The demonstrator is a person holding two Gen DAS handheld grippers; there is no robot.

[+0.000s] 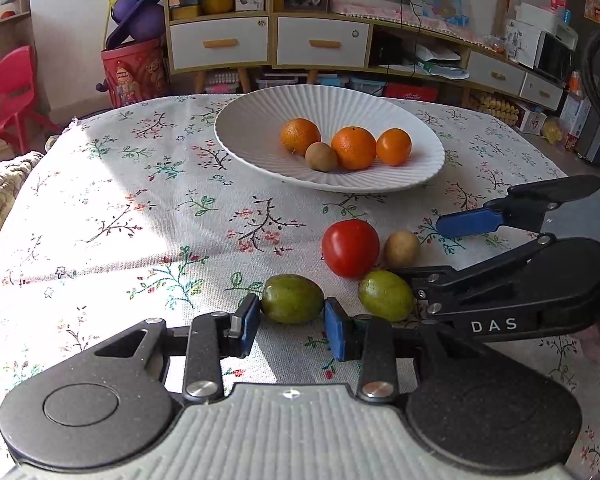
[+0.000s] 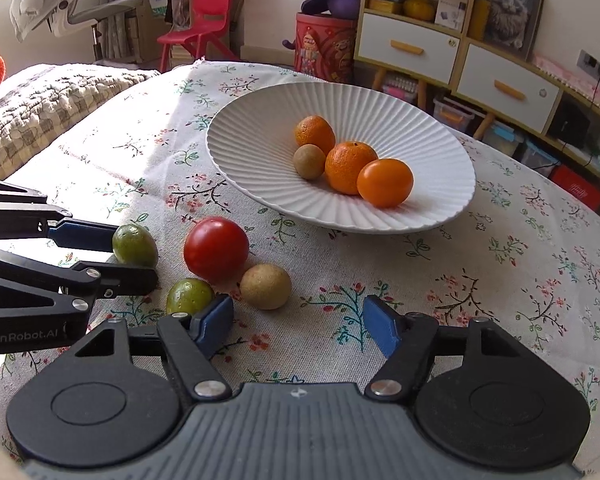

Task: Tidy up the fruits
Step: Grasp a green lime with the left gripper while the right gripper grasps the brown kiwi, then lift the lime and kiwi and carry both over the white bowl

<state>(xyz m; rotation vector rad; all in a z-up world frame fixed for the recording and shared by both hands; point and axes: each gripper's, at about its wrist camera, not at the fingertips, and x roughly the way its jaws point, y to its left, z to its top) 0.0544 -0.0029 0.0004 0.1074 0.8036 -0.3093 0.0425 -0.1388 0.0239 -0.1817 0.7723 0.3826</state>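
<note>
Closest to my left wrist camera was my left claw point(image 1: 291, 322), its two blue pads pressed against either end of a green fruit point(image 1: 292, 298) that sat low on the flowered tablecloth point(image 1: 140, 208) covering the surface. Whether that fruit was lifted clear of the cloth I could not tell. From the right wrist view the same green fruit point(image 2: 135, 244) showed between the left claw's blue pad and its black finger, near the surface's left side.

My right claw point(image 2: 298, 326) stood wide apart, gripping nothing, with bare cloth between its blue pads. Its left pad lay just beside a second green fruit point(image 2: 189, 295), though I could not tell if they touched. Behind that fruit sat a red tomato point(image 2: 216, 248), and just to the tomato's right a small tan, rough-skinned round fruit point(image 2: 265, 286). These three loose pieces clustered close together toward the near edge of the surface.

Farther back, toward the middle of the surface, stood a white ribbed bowl point(image 2: 260, 120). Inside it lay three orange citrus fruits in a rough row: the rear one point(image 2: 314, 131), the middle one point(image 2: 350, 167) and the smooth front one point(image 2: 385, 182). A second small tan fruit point(image 2: 309, 161) rested against the rear and middle oranges. Sunlight fell across the left part of the cloth.
</note>
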